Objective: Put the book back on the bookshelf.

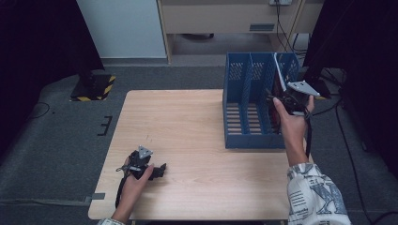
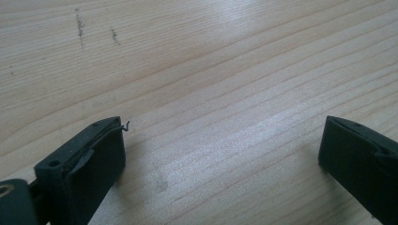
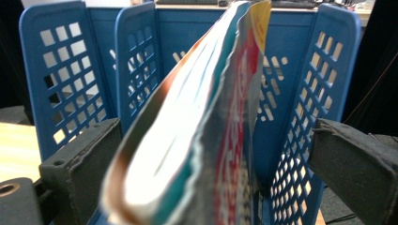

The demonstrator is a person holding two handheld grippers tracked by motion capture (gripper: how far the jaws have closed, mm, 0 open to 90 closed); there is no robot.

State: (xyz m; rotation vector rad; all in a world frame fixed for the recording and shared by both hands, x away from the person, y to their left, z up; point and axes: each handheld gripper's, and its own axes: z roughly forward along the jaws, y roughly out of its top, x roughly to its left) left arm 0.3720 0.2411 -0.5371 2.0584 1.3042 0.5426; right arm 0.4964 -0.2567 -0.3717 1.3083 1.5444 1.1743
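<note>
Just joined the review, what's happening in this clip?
A person is filing a magazine into the rightmost compartment of a blue file rack on the wooden table. The right gripper is at the rack with its fingers spread open on either side of the magazine, not pressing on it, so it looks released. The left gripper rests low over the table near the front edge, open and empty.

No readable writing here

The booklet (image 3: 220,140) between my right jaws carries red printing on its cover, too blurred to make out; my patterned sleeve (image 1: 314,194) shows letter-like marks I can't read either.
</note>
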